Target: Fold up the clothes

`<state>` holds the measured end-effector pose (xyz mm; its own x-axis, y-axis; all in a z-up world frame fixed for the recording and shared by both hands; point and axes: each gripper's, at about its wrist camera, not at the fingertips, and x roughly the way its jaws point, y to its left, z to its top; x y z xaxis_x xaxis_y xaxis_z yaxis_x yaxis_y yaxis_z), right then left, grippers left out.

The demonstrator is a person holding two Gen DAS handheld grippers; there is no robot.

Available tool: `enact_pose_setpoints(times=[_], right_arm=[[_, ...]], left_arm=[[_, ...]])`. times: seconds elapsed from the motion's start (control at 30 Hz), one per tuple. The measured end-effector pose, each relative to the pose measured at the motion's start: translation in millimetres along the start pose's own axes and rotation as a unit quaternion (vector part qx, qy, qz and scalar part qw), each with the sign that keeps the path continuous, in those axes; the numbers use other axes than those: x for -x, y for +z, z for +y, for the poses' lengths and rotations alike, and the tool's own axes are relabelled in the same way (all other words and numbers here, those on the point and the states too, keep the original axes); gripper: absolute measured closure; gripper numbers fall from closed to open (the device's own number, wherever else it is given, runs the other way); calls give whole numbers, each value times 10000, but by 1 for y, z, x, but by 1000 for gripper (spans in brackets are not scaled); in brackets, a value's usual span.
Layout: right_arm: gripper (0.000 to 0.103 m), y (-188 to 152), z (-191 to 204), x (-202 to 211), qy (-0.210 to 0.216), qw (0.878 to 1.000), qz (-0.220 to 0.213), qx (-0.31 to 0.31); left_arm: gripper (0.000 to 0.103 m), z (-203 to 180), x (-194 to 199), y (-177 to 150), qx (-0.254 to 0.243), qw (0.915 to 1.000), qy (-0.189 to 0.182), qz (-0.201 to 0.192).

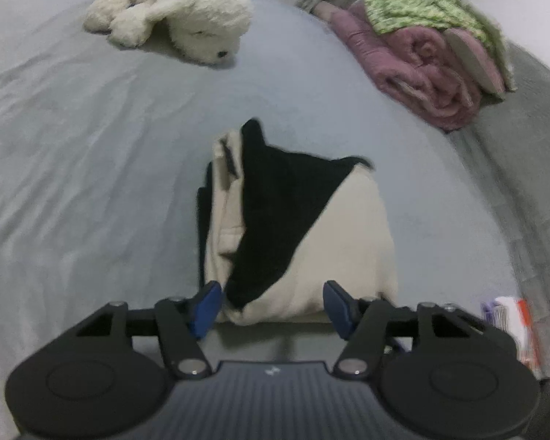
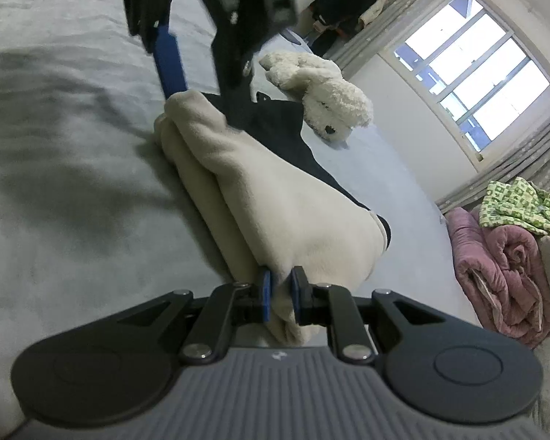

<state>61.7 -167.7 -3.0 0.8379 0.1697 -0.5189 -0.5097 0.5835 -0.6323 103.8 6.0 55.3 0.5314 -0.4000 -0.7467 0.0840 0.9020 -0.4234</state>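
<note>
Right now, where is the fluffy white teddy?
In the left wrist view the white teddy lies at the far left of the bed, beyond the folded garment, opposite the pink blanket.

The left gripper (image 1: 273, 304) points forward and slightly down, its jaws spread wide apart with nothing between the blue pads (image 1: 206, 306). The right gripper (image 2: 280, 299) is held low and rolled to one side, its jaws pressed close together on a bunched edge of the cream garment (image 2: 275, 201). In the right wrist view the left gripper (image 2: 201, 62) hangs from above, fingertips downward.
</note>
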Motion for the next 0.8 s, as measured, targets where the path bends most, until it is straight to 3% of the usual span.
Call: enact_pose_setpoints(times=[0.07, 0.1, 0.23, 0.33, 0.53, 0.67, 0.8], right_arm=[[86, -1, 0, 4, 3, 10000, -77, -18], [87, -1, -2, 6, 1, 9999, -129, -68], [92, 3, -19, 16, -82, 9983, -382, -430], [92, 7, -15, 16, -80, 9989, -372, -269], [88, -1, 4, 7, 61, 9998, -100, 176], [87, -4, 1, 12, 136, 9993, -86, 338], [89, -16, -12, 23, 267, 9994, -137, 160]], left_arm=[[64, 4, -6, -2, 182, 9998, 87, -75], [72, 8, -5, 0, 329, 9994, -44, -135], [77, 19, 12, 10, 490, 9957, -513, -595], [77, 10, 16, 9, 54, 9964, -403, -745], [70, 5, -10, -2, -663, 9976, 123, -183], [61, 9, -11, 3, -695, 9975, 105, -46], [61, 10, -12, 4, -665, 9977, 4, 111]])
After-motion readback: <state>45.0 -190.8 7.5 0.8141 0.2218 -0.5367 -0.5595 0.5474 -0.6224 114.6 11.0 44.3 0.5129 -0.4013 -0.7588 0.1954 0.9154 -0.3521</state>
